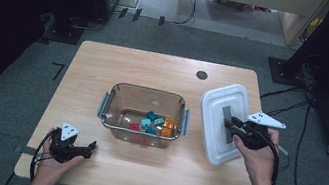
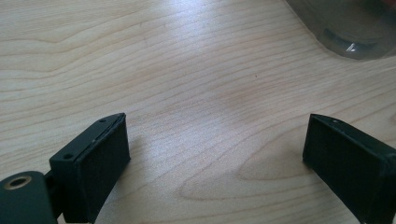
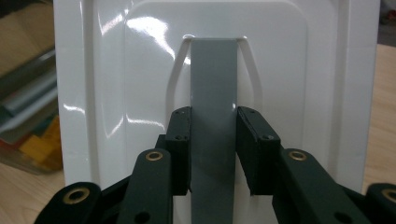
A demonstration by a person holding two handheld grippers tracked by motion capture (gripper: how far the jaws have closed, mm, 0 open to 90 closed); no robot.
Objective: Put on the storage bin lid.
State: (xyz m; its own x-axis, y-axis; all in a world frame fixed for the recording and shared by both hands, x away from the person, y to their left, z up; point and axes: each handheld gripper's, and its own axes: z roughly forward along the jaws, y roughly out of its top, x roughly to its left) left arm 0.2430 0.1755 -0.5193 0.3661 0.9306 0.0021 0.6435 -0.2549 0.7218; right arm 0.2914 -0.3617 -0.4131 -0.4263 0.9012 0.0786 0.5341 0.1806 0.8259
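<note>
A white lid [image 1: 219,119] with a grey handle strip [image 3: 214,93] hangs tilted above the table, right of the clear container [image 1: 144,114]. My right gripper [image 1: 234,125] is shut on that handle; in the right gripper view its pads [image 3: 180,149] press both sides of the grey strip, right gripper [image 3: 213,151]. The container holds several small blocks in teal, orange and red [image 1: 156,124]. My left gripper [image 1: 87,149] rests near the table's front left edge, jaws wide apart over bare wood, left gripper [image 2: 217,161], with the container's corner [image 2: 355,28] beyond.
The wooden table [image 1: 106,67] has a round cable hole [image 1: 201,75] at the back. Cables and dark equipment stands lie on the floor around it.
</note>
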